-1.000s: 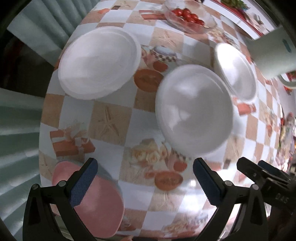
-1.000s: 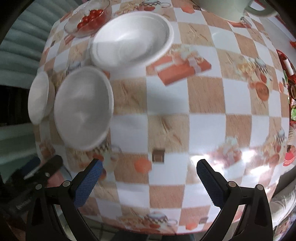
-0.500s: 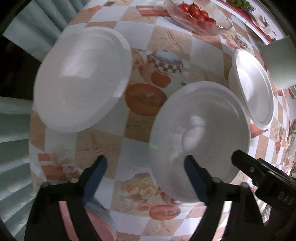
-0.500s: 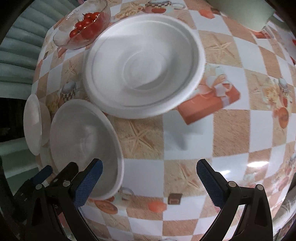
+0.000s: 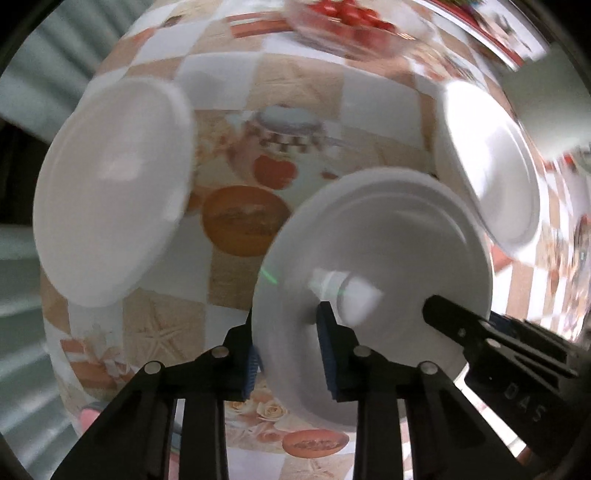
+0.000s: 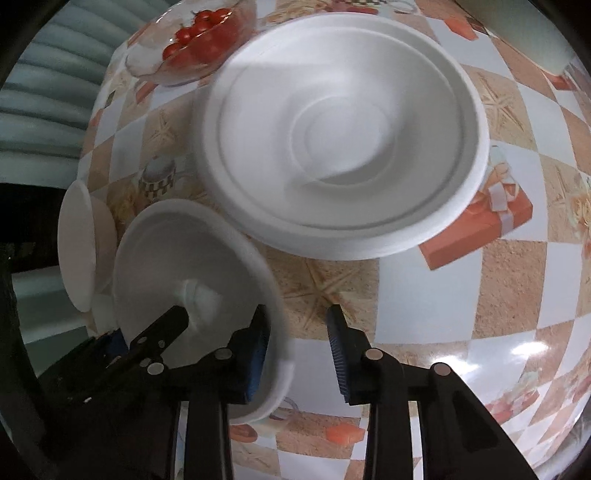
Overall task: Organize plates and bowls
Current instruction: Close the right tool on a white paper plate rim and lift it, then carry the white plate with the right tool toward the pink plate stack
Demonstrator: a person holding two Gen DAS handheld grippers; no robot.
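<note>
A white foam bowl stands on the checked tablecloth between both grippers. My left gripper straddles its near-left rim, jaws narrowed around the rim but with a gap still showing. My right gripper straddles the bowl's opposite rim, one finger inside the bowl, one outside; its jaws are partly closed. A second white bowl lies to the left. A larger white bowl on a plate lies to the right.
A glass dish of cherry tomatoes stands at the far edge. A pale jug stands at far right. A pink object shows at the near-left table edge. A corrugated wall runs along the left.
Both grippers moved in on the middle bowl and narrowed their jaws around its opposite rims. Both cameras came closer to the table.
</note>
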